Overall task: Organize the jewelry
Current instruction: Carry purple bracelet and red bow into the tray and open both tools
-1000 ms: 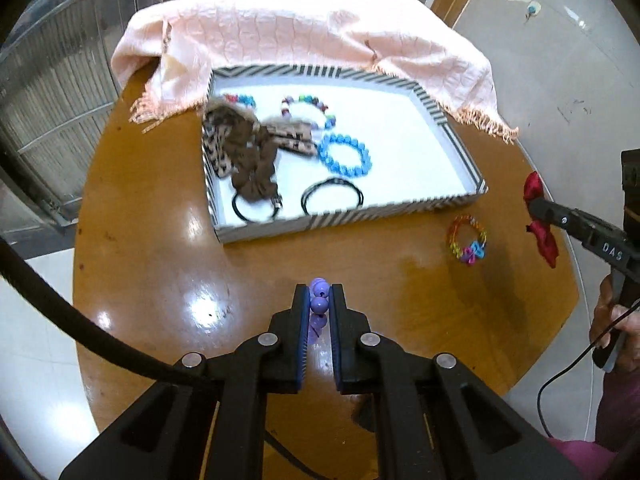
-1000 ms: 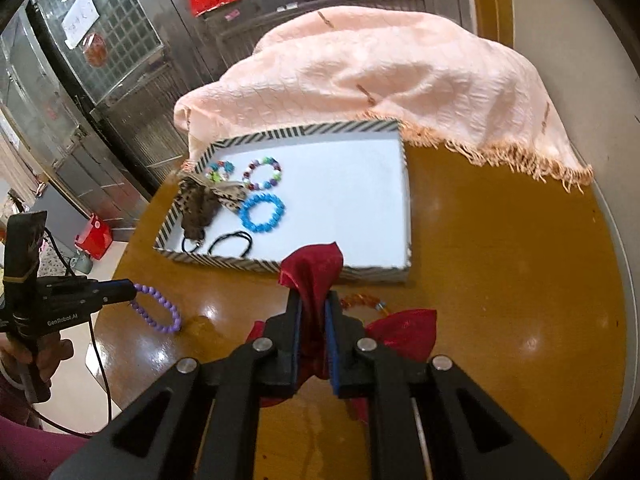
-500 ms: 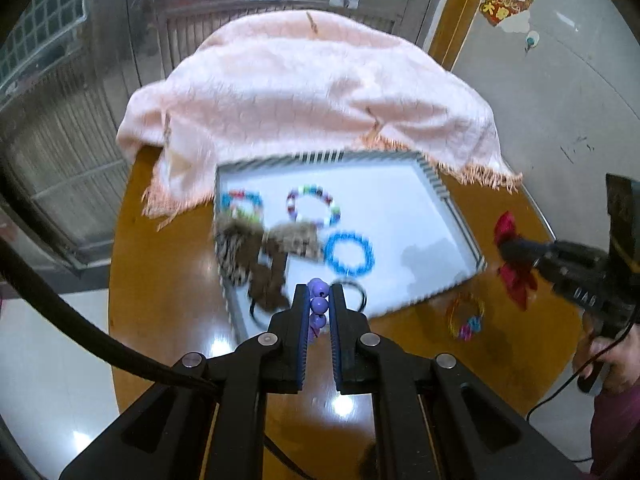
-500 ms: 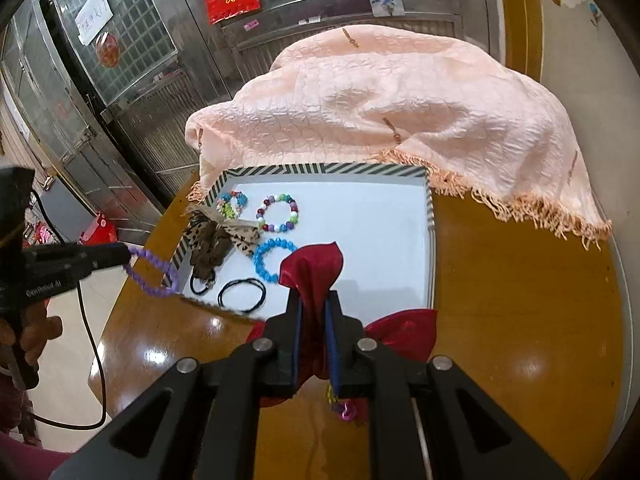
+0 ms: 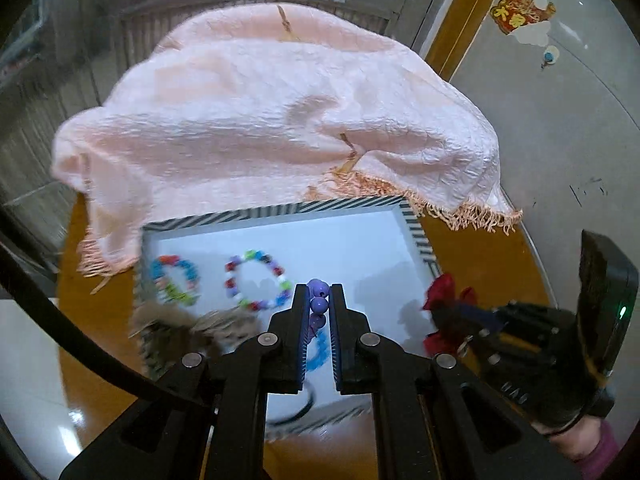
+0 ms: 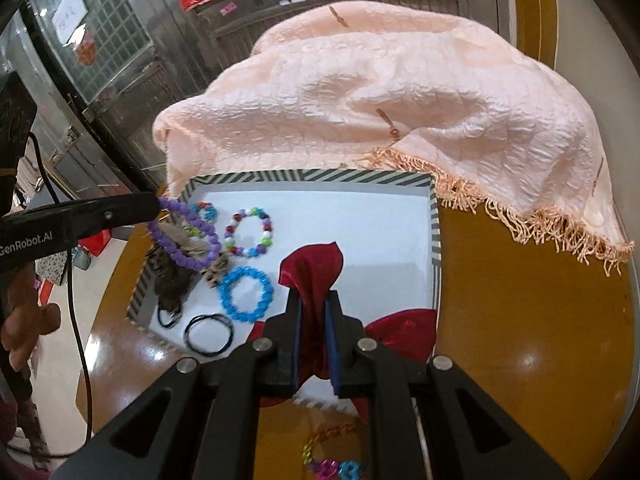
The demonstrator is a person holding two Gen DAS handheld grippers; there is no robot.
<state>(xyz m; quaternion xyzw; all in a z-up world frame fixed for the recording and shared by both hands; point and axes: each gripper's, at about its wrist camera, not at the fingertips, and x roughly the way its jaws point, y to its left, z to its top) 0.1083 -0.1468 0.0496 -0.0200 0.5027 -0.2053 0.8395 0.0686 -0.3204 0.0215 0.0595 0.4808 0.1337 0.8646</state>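
My left gripper [image 5: 319, 300] is shut on a purple bead bracelet [image 5: 319, 295] and holds it above the white striped-rim tray [image 5: 416, 232]. In the right wrist view the bracelet [image 6: 185, 240] hangs from the left gripper [image 6: 154, 206] over the tray's left part. My right gripper [image 6: 313, 300] is shut on a red satin bow [image 6: 316, 268] above the tray's [image 6: 436, 232] near edge; it also shows in the left wrist view [image 5: 440, 292]. In the tray lie a blue bead bracelet [image 6: 246, 294], a multicoloured bead bracelet [image 6: 249, 232], black hair ties [image 6: 208, 334] and brown leopard-print bows [image 6: 176, 276].
A pink fringed cloth [image 6: 392, 92] is heaped behind the tray on the round wooden table [image 6: 520, 320]. A rainbow chain bracelet [image 6: 332, 460] lies on the table below my right gripper. Metal grilles and a door stand behind.
Both grippers have moved forward from the table's near side to over the tray, each carrying its item. The rainbow bracelet stays on the table.
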